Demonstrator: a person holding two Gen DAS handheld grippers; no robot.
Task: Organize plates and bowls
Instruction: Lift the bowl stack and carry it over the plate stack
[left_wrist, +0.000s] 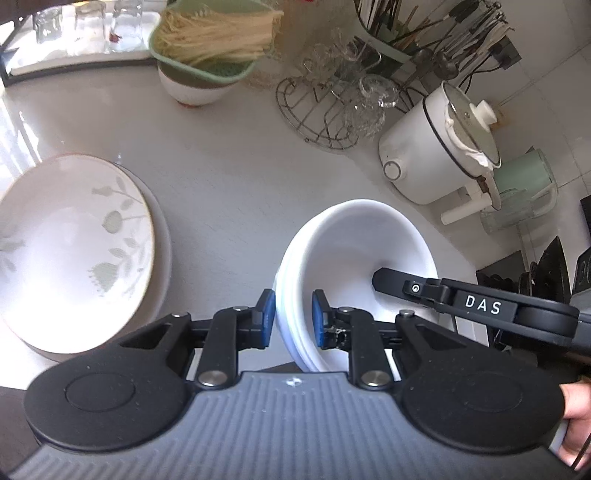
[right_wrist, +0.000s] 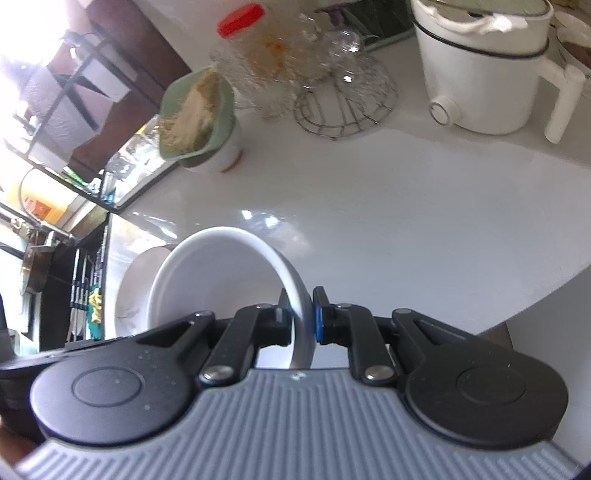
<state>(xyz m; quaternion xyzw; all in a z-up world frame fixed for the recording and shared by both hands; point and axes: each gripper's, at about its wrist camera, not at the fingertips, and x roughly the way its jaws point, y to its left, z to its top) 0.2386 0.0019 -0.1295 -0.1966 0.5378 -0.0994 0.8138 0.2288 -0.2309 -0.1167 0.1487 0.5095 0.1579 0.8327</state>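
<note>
A stack of white bowls (left_wrist: 351, 243) stands on the white counter. My left gripper (left_wrist: 293, 317) is shut on the stack's near-left rim, blue pads on both sides of it. My right gripper (right_wrist: 301, 317) is shut on the rim of the top white bowl (right_wrist: 221, 273); one of its fingers (left_wrist: 399, 284) reaches inside the bowl in the left wrist view. A stack of plates, the top one with a grey-green leaf pattern (left_wrist: 74, 240), lies at the left. It shows behind the bowl in the right wrist view (right_wrist: 136, 284).
A white electric pot (left_wrist: 436, 147) (right_wrist: 480, 74), a wire rack with glassware (left_wrist: 332, 107) (right_wrist: 343, 107), a green basket of noodles on a white bowl (left_wrist: 207, 40) (right_wrist: 195, 118), a utensil holder (left_wrist: 424, 26) and a red-lidded jar (right_wrist: 251, 40) line the back. The counter edge (right_wrist: 535, 299) is at right.
</note>
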